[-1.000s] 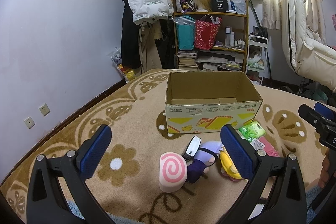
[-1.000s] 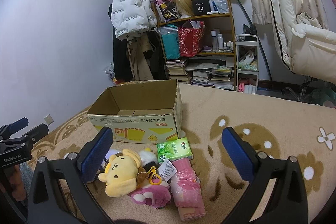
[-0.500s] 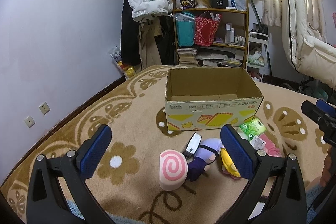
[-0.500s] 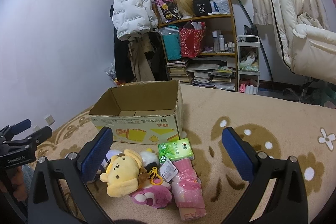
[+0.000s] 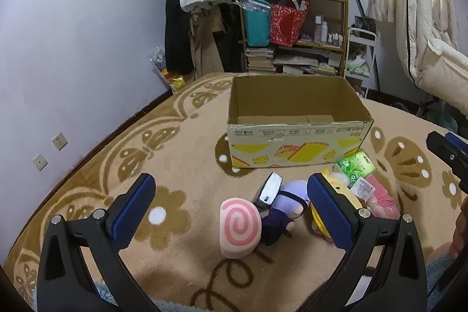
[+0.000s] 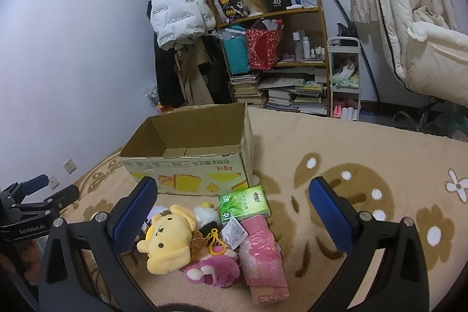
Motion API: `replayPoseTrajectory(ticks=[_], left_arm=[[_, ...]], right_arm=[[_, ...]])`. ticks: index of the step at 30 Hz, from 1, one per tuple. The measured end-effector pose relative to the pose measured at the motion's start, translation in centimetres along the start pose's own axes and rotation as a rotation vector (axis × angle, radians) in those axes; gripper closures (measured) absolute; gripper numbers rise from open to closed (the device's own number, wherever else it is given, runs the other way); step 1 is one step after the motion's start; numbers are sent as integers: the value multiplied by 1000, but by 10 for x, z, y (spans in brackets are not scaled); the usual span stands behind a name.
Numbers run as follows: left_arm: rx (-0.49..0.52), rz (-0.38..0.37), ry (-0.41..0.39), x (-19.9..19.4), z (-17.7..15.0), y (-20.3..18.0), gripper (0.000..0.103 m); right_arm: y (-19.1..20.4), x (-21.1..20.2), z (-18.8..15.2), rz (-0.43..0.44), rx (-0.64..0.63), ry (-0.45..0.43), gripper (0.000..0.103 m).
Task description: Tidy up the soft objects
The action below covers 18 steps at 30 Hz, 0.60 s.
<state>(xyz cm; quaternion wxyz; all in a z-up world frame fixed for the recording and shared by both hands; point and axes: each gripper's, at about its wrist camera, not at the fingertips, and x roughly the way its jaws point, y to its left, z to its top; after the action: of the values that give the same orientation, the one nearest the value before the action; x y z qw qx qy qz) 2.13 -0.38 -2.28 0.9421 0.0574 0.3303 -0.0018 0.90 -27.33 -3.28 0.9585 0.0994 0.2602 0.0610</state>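
Between the spread blue pads of the left gripper [image 5: 231, 212], which held nothing, lay a pink swirl cushion [image 5: 240, 227], just ahead of and below the fingertips. Touching the cushion on its right sat a purple plush doll [image 5: 285, 206] with a small silver object [image 5: 270, 190] resting against it; what that object was could not be told. Farther forward stood an open cardboard box [image 5: 295, 146], its inside bare as far as could be seen. The right gripper [image 6: 234, 217] was likewise wide apart and unloaded, hovering over a huddle of toys: a yellow plush bear [image 6: 169, 236] near its left pad, a pink plush [image 6: 213, 271] below it, a pink plastic packet [image 6: 261, 247] beside that, and a green tissue pack [image 6: 244, 203] just ahead, close to the box front. All rested on a tan patterned carpet [image 6: 336, 148]. No item seemed to have been boxed yet. A good pick would probably have centred one soft toy between the pads, closed on its thickest part so it compressed without slipping, and lifted clear of its neighbours before carrying it over the box rim.
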Motion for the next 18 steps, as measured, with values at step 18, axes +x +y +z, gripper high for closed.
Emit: replayPoseTrajectory(ticks=[18], left_arm=[[30, -102, 213, 70, 17, -10, 1]], right_arm=[[-12, 52, 12, -35, 23, 145, 2]])
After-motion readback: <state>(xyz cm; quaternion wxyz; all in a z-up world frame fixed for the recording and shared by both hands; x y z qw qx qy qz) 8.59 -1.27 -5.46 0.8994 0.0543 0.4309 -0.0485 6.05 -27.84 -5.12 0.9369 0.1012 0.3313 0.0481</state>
